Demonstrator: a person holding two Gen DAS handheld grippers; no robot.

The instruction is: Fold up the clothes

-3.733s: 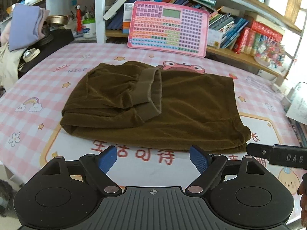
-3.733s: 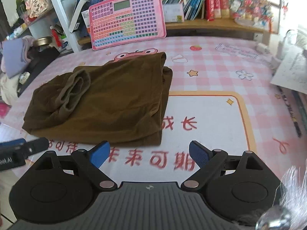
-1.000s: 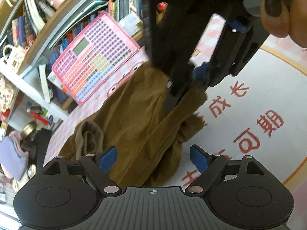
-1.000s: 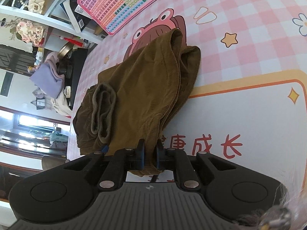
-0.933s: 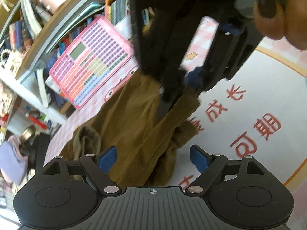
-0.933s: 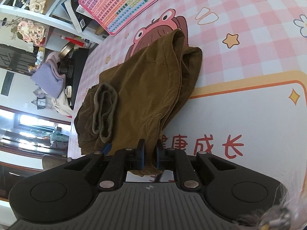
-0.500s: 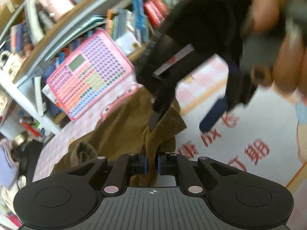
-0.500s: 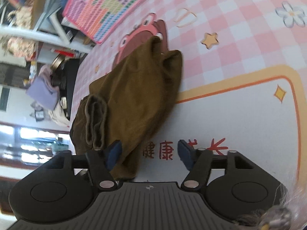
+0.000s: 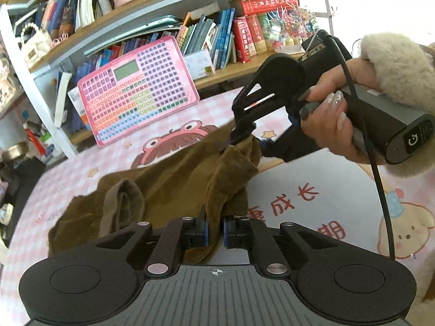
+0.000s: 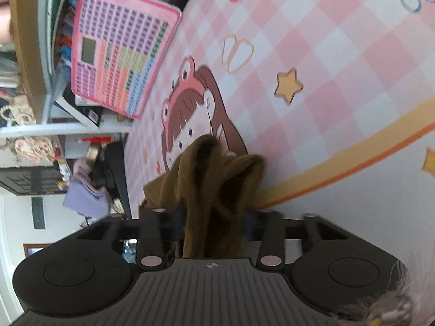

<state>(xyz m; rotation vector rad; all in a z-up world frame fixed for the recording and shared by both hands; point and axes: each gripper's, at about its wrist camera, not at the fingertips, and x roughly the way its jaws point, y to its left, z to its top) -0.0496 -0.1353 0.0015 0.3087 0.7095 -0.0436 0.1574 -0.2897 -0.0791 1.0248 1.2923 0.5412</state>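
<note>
My left gripper (image 9: 214,229) was clamped on the near corner of the brown garment (image 9: 168,187); my right gripper (image 9: 239,135) pinched its far corner at one o'clock. The bulk lay on the bench (image 9: 312,203) toward ten o'clock.

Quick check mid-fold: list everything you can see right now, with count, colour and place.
brown garment: one, brown corduroy-like cloth, bunched on the mat, right edge lifted
table mat: one, pink check with cartoon girl and red characters, under the garment
toy keyboard tablet: one, pink, leaning against the shelf behind the mat
books: many, red and blue spines, on the shelf
purple cloth: one, lilac, far left beyond the mat
left gripper: black with blue pads, shut on the garment's near edge
right gripper: black, cloth filling its jaws at the far edge
right hand: holding the right gripper's handle, fluffy cuff
</note>
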